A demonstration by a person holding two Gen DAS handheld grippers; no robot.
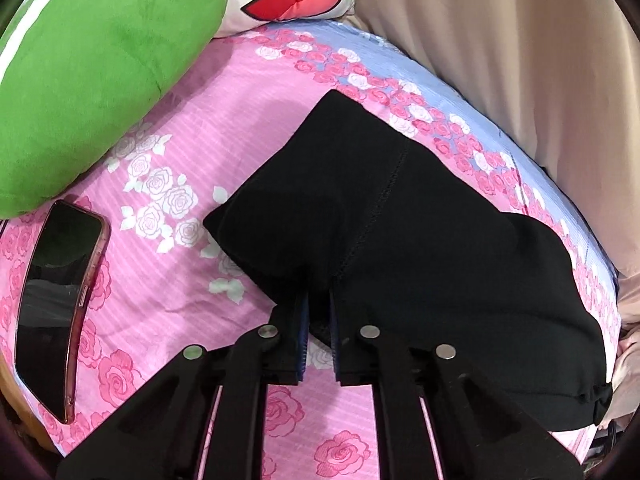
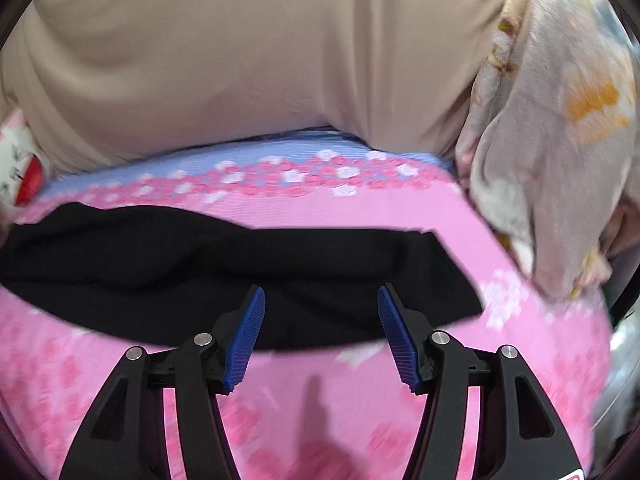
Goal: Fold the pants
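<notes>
Black pants [image 1: 400, 208] lie folded on a pink rose-print bedsheet [image 1: 180, 152]. In the left wrist view my left gripper [image 1: 319, 304] is shut on the near edge of the pants, a fold of black cloth pinched between its blue pads. The right wrist view shows the same pants [image 2: 224, 264] as a long dark band across the sheet. My right gripper [image 2: 320, 300] hovers over their near edge, open, with nothing pressed between its blue fingers [image 2: 248, 328].
A phone in a pink case [image 1: 60, 304] lies at the left on the sheet, below a green plush cushion [image 1: 100, 72]. A beige curtain [image 2: 260, 60] hangs behind the bed. A crumpled pale floral blanket [image 2: 552, 140] sits at the right.
</notes>
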